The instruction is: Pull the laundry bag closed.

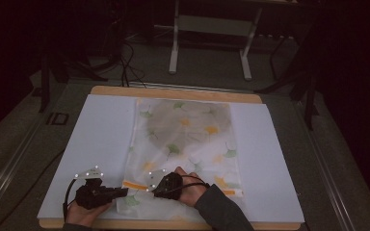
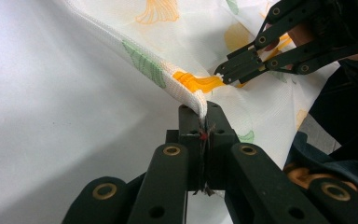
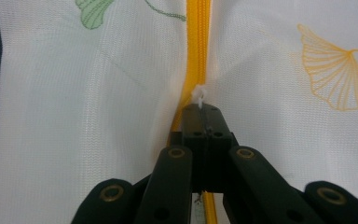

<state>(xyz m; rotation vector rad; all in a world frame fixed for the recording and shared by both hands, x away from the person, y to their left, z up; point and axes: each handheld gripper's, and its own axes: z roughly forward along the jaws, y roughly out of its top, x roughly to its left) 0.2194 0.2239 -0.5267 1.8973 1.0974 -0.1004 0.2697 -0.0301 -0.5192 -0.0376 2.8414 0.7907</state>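
Mesh fabric fills my screens: a white laundry bag [image 1: 185, 144] printed with green and yellow leaves lies flat on the white sheet [image 1: 99, 139] that covers the desk [image 1: 173, 93], its near end at my side of the board.

Starting at the left of the high view, my left hand-held gripper [image 1: 118, 192] lies low over the near left part of the sheet, pointing right toward the bag's near left corner. In the left gripper view its jaws are pressed together on a folded white edge of the bag [image 2: 186, 88], which rises from the pinch and runs away up to the left. An orange band shows in the fold just beyond the tips.

Moving right, my right hand-held gripper [image 1: 150, 188] sits on the bag's near edge, just beside the left one, with my hand and dark sleeve behind it. In the right gripper view its jaws are together on a small white tab [image 3: 198, 97] at the orange zipper [image 3: 196, 42], which runs straight ahead between two white mesh panels. In the left gripper view the right hand-held gripper [image 2: 221, 76] pinches at that same orange strip.
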